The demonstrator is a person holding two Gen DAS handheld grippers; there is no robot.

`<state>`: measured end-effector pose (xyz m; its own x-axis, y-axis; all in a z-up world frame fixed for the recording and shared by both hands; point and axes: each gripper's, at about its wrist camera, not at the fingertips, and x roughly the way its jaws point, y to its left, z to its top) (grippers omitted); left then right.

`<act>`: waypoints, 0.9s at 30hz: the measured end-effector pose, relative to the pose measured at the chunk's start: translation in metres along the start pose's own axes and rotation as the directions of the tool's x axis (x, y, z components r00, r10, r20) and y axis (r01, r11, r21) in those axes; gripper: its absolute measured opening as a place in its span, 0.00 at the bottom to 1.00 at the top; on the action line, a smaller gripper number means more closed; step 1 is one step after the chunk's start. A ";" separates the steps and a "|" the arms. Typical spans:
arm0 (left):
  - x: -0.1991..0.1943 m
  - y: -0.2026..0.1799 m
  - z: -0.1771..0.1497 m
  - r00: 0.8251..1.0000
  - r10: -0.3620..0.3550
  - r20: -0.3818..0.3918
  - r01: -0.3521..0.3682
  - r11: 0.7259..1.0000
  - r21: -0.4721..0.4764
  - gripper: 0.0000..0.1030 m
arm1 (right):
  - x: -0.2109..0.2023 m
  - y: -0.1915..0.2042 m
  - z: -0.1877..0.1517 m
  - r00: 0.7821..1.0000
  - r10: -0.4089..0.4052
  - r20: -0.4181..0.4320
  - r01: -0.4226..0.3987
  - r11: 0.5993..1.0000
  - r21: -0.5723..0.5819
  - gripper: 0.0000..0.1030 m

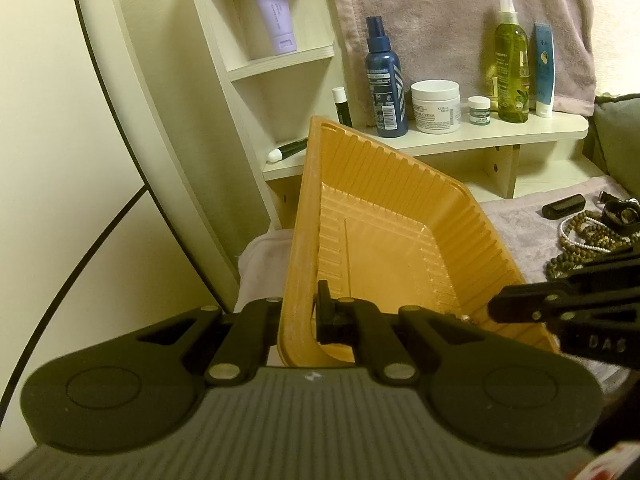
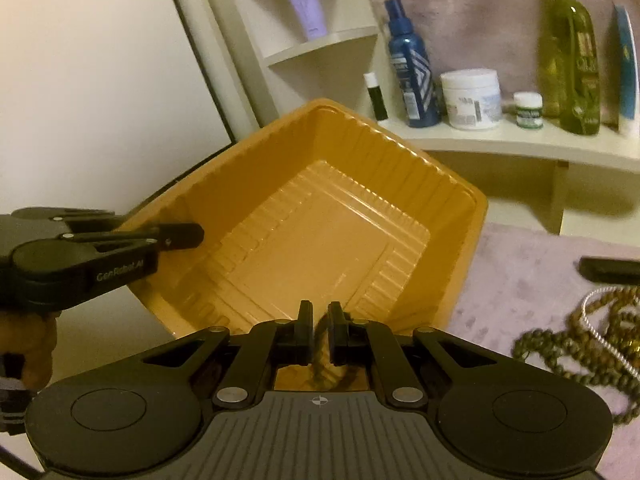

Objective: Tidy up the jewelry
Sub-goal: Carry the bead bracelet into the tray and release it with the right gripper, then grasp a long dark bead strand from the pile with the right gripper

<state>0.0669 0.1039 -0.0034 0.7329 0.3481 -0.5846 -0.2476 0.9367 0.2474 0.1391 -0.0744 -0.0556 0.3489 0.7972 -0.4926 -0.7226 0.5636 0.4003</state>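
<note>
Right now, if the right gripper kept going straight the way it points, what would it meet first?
Most likely the floor of the orange tray: the right gripper sits at the tray's near rim, angled down into it. Something dark hangs between its fingers. Depth is uncertain.

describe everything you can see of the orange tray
The orange tray is a thin, glossy, moulded plastic dish, roughly square with rounded corners, ribbed walls and a stepped flat floor. It is tilted, its far corner raised toward the shelf. The left gripper is shut on its near rim. The right gripper pinches a dark strand at the opposite edge. Little else shows inside, apart from something small near the right gripper in the left view.
</note>
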 end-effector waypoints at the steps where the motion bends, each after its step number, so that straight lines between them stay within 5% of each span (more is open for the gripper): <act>1: 0.000 0.000 0.000 1.000 -0.001 -0.001 0.001 1.000 -0.001 0.04 | -0.002 -0.002 0.000 1.000 -0.013 0.001 0.013 1.000 0.006 0.11; 8: 0.000 0.000 0.000 1.000 -0.001 -0.001 0.001 1.000 -0.003 0.04 | -0.034 -0.033 -0.010 0.977 -0.211 0.015 0.210 0.976 0.061 0.16; 16: 0.000 0.000 -0.001 1.000 -0.001 -0.003 0.001 1.000 0.001 0.04 | -0.076 -0.082 -0.029 0.900 -0.437 0.010 0.433 0.894 0.114 0.17; 22: -0.001 -0.002 0.000 1.000 0.001 -0.001 -0.001 1.000 0.003 0.04 | -0.096 -0.108 -0.040 0.858 -0.514 -0.014 0.511 0.849 0.134 0.17; 27: -0.001 -0.002 0.000 1.000 0.001 -0.002 -0.001 1.000 0.005 0.04 | -0.090 -0.110 -0.042 0.866 -0.499 -0.027 0.499 0.859 0.114 0.17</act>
<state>0.0671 0.1013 -0.0031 0.7310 0.3495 -0.5860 -0.2453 0.9361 0.2522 0.1619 -0.2172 -0.0872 0.6466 0.4033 -0.6475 -0.3791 0.9065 0.1860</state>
